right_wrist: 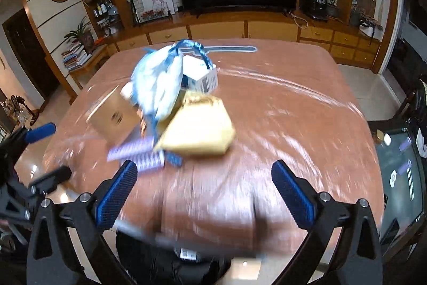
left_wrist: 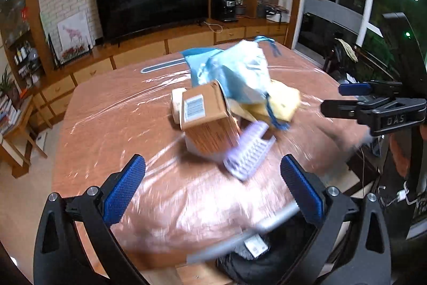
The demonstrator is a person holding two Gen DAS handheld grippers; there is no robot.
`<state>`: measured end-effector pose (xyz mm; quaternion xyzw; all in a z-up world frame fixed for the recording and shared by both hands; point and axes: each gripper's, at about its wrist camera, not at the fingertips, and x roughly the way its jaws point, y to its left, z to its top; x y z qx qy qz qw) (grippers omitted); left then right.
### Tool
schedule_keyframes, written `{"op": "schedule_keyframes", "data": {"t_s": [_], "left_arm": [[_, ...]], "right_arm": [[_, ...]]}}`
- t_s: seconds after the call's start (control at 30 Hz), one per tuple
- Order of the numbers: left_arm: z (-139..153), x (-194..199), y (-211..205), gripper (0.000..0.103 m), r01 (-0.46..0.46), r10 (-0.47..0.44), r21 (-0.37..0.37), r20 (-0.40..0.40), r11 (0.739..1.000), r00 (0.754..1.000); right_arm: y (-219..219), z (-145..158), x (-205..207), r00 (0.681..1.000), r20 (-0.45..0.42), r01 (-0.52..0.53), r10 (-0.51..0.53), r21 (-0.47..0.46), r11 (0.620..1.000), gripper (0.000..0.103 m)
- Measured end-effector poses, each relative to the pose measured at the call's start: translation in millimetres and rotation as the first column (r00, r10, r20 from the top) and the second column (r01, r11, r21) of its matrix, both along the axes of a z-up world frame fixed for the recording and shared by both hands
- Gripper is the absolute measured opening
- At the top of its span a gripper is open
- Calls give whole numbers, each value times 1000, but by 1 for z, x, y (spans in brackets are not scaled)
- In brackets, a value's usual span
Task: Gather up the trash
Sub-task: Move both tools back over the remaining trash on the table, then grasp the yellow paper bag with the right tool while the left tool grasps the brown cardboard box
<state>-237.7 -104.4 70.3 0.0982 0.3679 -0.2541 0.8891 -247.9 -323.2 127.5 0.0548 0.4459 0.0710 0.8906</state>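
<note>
Left wrist view shows my left gripper [left_wrist: 212,175] with its jaws wide apart and nothing between them. My right gripper [right_wrist: 204,183] is also spread wide and empty. I see the trash heaped in the middle of the table [left_wrist: 112,130], beyond both grippers: a brown box [left_wrist: 206,115], a pale blue bag [left_wrist: 237,71], a yellow bag [right_wrist: 198,128] on its right, a purple comb [left_wrist: 246,151] nearest to me, and a white box [right_wrist: 201,75] at the far side. Much is blurred.
</note>
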Motion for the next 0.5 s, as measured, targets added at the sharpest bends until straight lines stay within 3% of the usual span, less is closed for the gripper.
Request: {"op": "schedule_keyframes", "data": {"t_s": [0.1,0.2,0.37,0.5], "left_arm": [[-6,19,-4,101,-6,6,9,-15,1000,1000],[-8,30,1,101,-15,16,8,-25,1000,1000],[-7,39,5,101,-5,4,-35,-42,999,999],[-11,47,-3,101,11,-12,-24,-43,1000,999]], "right_arm": [[3,-12,35,998,-52,-36,34,-30,999,99],[-2,-13,43,997,-73,-43,40,-46,998,99],[-22,-22,51,993,-105,-35,46,106,994,99],[-14,-34,72,989,-131,-60,74,103,993,99]]}}
